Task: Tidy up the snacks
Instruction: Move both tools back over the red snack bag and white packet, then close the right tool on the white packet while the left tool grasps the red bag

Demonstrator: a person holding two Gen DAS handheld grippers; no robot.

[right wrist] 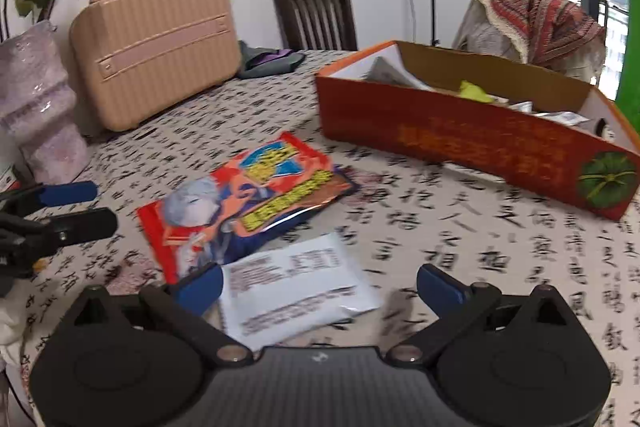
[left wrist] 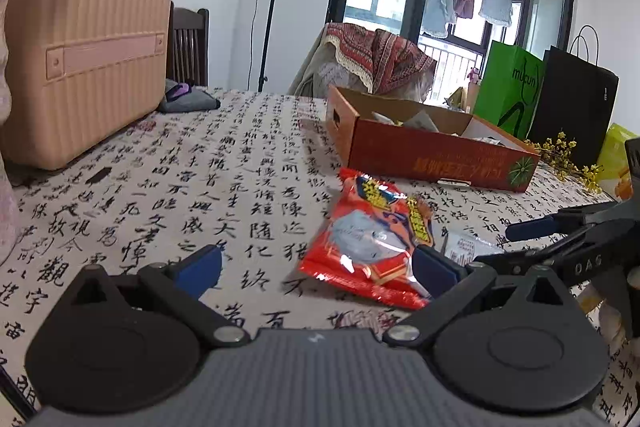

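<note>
Right gripper [right wrist: 320, 285] low over the worktop [right wrist: 460, 239], jaws wide apart, nothing held; white snack packet [right wrist: 296, 291] lies flat between them, nearer the left pad. Left gripper [left wrist: 318, 265] likewise has jaws apart and empty, its right pad at the near edge of the red snack packet [left wrist: 372, 239], which lies flat, partly overlapped by the white one in the right wrist view. Beyond both, orange cardboard box [right wrist: 472, 135] stands open with packets inside. Farther left, pink case [right wrist: 156, 43]; dark chair [right wrist: 314, 13] behind the worktop.
</note>
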